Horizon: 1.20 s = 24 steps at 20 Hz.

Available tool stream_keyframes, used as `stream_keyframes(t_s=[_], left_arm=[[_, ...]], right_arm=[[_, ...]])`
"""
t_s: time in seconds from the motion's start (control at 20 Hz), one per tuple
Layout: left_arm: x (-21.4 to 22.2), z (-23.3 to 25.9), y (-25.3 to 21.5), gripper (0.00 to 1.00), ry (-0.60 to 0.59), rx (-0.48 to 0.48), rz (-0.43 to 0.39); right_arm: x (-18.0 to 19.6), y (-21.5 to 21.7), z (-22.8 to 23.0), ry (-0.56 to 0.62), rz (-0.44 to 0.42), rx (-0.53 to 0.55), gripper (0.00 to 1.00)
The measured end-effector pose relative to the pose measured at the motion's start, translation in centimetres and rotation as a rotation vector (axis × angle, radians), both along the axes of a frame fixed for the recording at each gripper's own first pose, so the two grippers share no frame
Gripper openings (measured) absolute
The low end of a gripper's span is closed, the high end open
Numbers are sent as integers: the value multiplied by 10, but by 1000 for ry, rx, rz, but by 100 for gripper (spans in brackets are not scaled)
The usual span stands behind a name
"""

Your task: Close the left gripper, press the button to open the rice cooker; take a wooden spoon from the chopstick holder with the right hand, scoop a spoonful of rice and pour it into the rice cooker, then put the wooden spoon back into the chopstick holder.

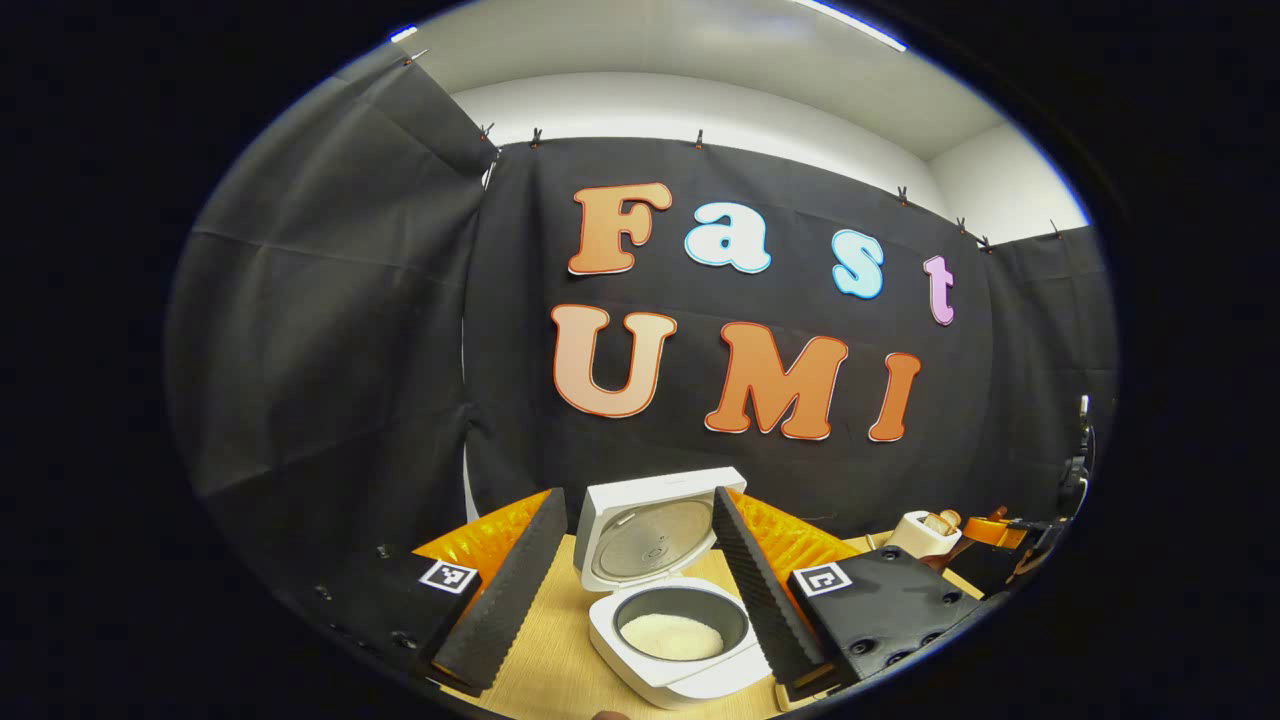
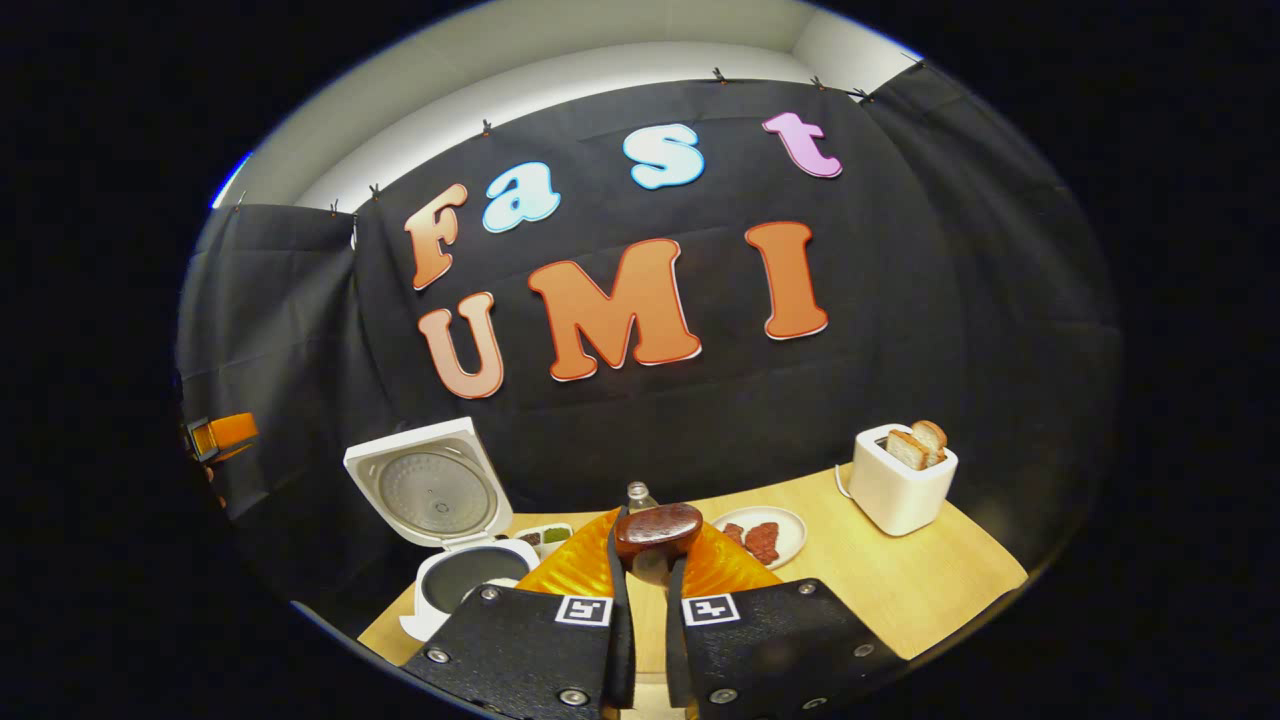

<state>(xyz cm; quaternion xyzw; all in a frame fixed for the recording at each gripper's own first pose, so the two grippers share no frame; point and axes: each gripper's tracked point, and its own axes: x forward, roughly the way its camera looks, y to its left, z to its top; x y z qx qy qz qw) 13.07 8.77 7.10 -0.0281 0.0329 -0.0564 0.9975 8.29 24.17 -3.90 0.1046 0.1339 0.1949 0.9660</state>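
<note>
Wooden spoon (image 2: 657,530) sits pinched between the right gripper's (image 2: 650,570) fingers, bowl forward, ready for pouring, while the left gripper (image 1: 640,580) holds its fingers spread around the open rice cooker (image 1: 672,640), rice already inside.

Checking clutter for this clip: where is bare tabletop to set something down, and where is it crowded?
Bare table runs from the plate to the toaster and on to the near edge. Crowded around the open rice cooker, with a small dish and bottle close behind.
</note>
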Motion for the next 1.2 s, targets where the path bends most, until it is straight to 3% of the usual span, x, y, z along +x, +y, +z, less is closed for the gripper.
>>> stream_keyframes(t_s=[0.15, 0.2, 0.5, 0.75, 0.9, 1.0, 1.15, 1.2], left_arm=[[-4, -2, -9, 99, 8, -11, -9], [-6, -1, -14, 100, 9, -19, -14], [-16, -6, -20, 100, 15, -9, 21], [-26, -6, -32, 100, 9, 12, 34], [-31, -8, -35, 95, 9, 23, 44], [-34, -11, -31, 99, 17, 18, 63], [-38, -15, -24, 95, 25, 23, 90], [-39, -15, -22, 99, 25, 25, 98]], right_arm=[[-7, -40, -20, 34, -52, -27, 7], [-9, -51, -29, 46, -67, -34, 12], [-11, -101, -86, 142, -119, -67, 12], [1, -114, -137, 211, -116, -55, 11], [2, -105, -167, 282, -82, -9, 12], [6, -108, -186, 315, -91, 10, 11], [8, -113, -202, 360, -93, 74, 12], [13, -116, -203, 350, -105, 99, 12]])
